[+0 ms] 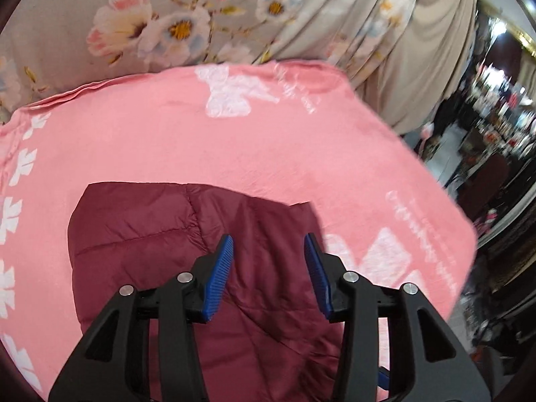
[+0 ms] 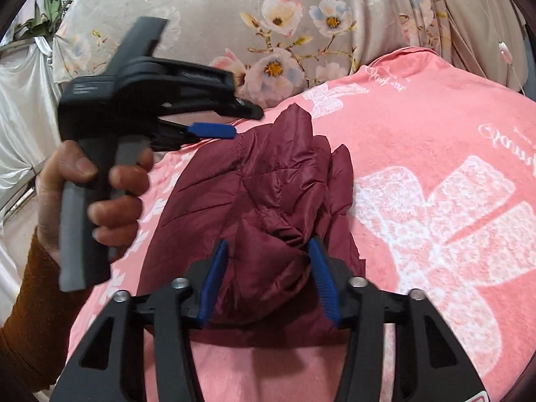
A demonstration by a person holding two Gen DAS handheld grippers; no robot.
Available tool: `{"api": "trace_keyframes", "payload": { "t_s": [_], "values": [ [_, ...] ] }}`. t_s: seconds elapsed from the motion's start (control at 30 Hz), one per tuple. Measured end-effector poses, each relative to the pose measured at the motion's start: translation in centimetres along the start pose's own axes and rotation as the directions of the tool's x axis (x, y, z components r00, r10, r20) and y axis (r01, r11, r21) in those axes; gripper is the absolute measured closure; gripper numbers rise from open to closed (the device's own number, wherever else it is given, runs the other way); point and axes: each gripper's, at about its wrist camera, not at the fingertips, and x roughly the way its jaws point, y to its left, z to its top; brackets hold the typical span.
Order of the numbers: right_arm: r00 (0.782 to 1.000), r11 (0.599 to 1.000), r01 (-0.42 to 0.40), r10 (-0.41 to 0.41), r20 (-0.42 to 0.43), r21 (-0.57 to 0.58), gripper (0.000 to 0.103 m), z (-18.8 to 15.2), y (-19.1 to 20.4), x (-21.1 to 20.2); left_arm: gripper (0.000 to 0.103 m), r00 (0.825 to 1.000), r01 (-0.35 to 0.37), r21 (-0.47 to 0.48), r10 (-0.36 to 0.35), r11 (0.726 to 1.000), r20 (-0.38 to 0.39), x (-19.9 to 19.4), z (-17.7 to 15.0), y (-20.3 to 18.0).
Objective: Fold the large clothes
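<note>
Left wrist view shows the left claw released, its blue pads set apart with nothing between them, poised above the maroon quilted jacket. The jacket lies on a pink blanket printed with white leaf shapes; from this angle it appears as a fairly flat, rounded panel with stitched seams, extending below and to the left of the claw. Behind the blanket hangs a beige floral cloth. At the right edge a blurred, cluttered room interior is visible, which the other camera does not cover.

Right wrist view shows what the first does not: the person's left hand, in a rust-orange sleeve, gripping the handle of the left claw, which is raised clear above the jacket's far left edge. It also shows the jacket bunched and creased into a raised ridge down its middle. The right claw has its pads spread on either side of a puckered fold of the jacket; the right pad touches fabric, the left pad stands just beside it, so no firm grasp is evident. The jacket lies on the same pink blanket, with the floral cloth behind and a white drape at far left.
</note>
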Motion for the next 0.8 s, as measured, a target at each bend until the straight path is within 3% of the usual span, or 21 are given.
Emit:
{"api": "trace_keyframes", "payload": {
  "t_s": [0.07, 0.17, 0.37, 0.8],
  "values": [
    [1.000, 1.000, 0.007, -0.007, -0.017, 0.025, 0.087, -0.2, -0.6, 0.4, 0.064, 0.999, -0.023, 0.012, 0.024, 1.000, -0.031, 1.6, 0.0, -0.1],
    [0.999, 0.990, -0.036, 0.038, -0.013, 0.137, 0.094, -0.7, -3.0, 0.2, 0.069, 0.996, -0.047, 0.027, 0.049, 0.999, -0.070, 3.9, 0.0, -0.3],
    [0.999, 0.984, -0.008, 0.014, -0.029, 0.176, 0.095, -2.4, -4.3, 0.1, 0.079, 0.989, -0.097, 0.078, 0.104, 0.992, -0.101, 7.9, -0.3, -1.5],
    [0.994, 0.984, 0.058, -0.041, -0.104, 0.170, 0.097, -3.9, -5.2, 2.6, 0.081, 0.985, -0.143, 0.094, 0.151, 0.985, -0.083, 11.5, -1.9, -1.9]
  ]
}}
